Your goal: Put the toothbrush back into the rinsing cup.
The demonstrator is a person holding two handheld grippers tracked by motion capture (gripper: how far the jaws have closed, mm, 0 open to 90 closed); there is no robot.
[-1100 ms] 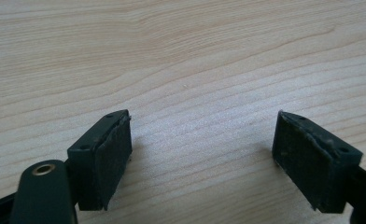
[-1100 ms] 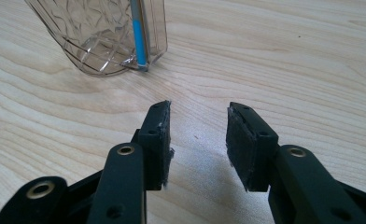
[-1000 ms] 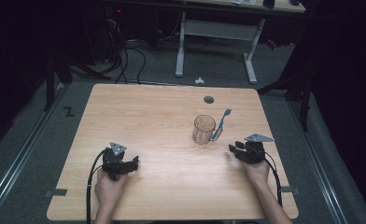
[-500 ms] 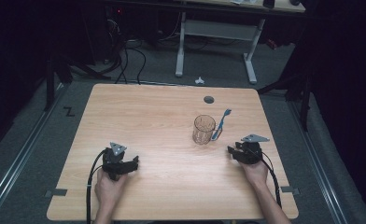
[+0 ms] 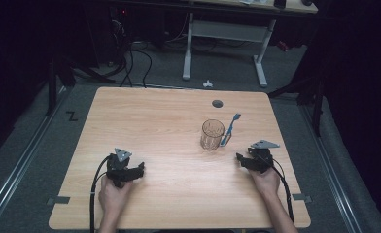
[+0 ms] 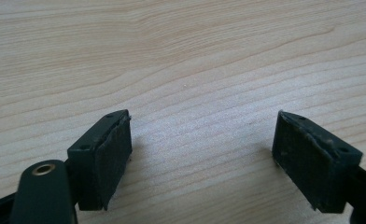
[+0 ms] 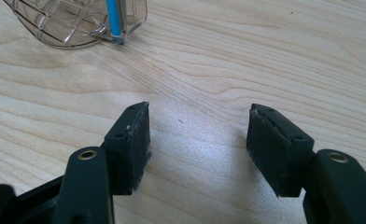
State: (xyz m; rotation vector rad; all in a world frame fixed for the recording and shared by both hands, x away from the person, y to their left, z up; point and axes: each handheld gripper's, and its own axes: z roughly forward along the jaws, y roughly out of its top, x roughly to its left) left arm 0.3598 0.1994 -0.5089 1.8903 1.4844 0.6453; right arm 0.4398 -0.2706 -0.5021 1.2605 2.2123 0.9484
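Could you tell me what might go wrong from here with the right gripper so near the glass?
The toothbrush leans against the clear glass, so a nudge from the right gripper, whose empty jaws have just been opening, might tip the glass or send the brush sliding. Clear walls also make the rim hard to judge.

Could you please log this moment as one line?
right tool: just opened, empty | left tool: open, empty | toothbrush: in cup

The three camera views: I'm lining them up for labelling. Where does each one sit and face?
High view: above the near edge, looking forward and down on the light wooden table; both hands, both grippers.
Left gripper view: rides the left gripper, facing bare wood; open jaws.
Right gripper view: rides the right gripper; shares the clear ribbed glass with the high view.
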